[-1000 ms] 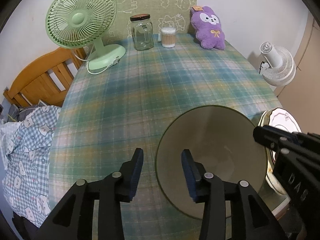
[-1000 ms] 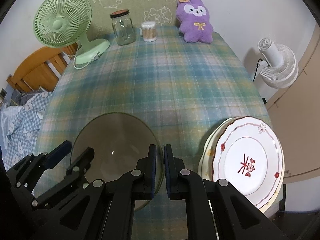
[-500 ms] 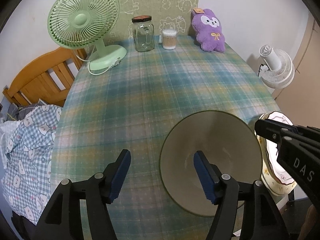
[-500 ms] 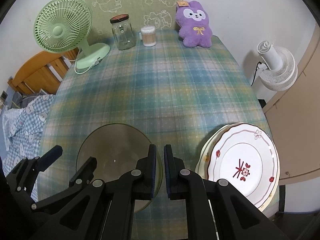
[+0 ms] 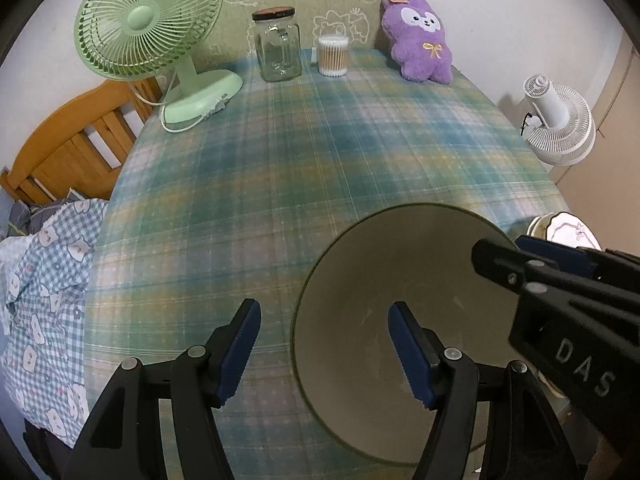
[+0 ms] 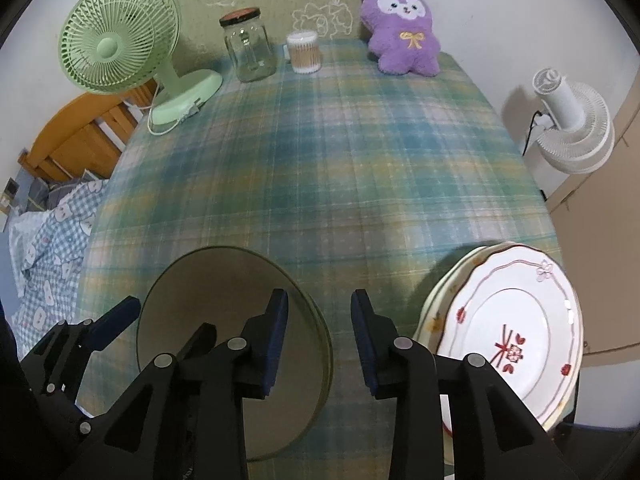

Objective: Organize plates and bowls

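An olive-grey bowl (image 5: 400, 264) sits on the plaid tablecloth near the front edge; the right wrist view shows the bowl (image 6: 208, 288) too. My left gripper (image 5: 322, 312) stands open astride its left rim without touching it. My right gripper (image 6: 319, 300) straddles the right rim with its jaws opening and its pads off the rim. From the left wrist view the right gripper (image 5: 504, 246) reaches in over the bowl's far right side. A stack of white plates (image 6: 508, 328) with red flowers lies right of the bowl at the table's corner.
Along the back of the table stand a green fan (image 5: 148, 20), a glass jar (image 5: 278, 46), a tub of cotton swabs (image 5: 333, 55) and a purple plush (image 5: 418, 38). A white fan (image 5: 560, 124) stands off the right side. A wooden chair (image 5: 68, 140) and checked cloth (image 5: 44, 280) are at the left.
The left gripper's jaws have spread wider around the bowl's left rim. The right gripper, shut on the right rim before, has parted its jaws and let it go.
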A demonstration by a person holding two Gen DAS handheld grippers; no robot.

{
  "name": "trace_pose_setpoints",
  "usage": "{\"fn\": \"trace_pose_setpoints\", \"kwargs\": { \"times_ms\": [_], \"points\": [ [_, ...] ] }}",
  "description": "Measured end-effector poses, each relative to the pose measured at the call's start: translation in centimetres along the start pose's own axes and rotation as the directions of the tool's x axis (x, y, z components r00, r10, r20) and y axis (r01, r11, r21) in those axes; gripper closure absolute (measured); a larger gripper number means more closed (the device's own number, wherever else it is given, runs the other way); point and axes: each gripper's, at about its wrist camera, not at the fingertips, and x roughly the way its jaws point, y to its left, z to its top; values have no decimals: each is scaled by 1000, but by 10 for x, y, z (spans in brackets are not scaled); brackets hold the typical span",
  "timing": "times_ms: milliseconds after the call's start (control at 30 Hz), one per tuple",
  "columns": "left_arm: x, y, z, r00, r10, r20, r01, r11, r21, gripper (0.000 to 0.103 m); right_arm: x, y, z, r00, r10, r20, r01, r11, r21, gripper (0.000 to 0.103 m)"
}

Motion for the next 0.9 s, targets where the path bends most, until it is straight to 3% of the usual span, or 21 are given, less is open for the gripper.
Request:
{"fn": "trace_pose_setpoints", "kwargs": {
  "times_ms": [533,900],
  "points": [
    [22,0,-7,998,-35,-47,32,999,-43,34,35,5,-12,996,29,-90,-28,1000,4,66],
    [27,1,-11,999,-41,-35,40,998,-41,34,41,8,-15,997,41,-64,-41,999,13,59]
  ]
}}
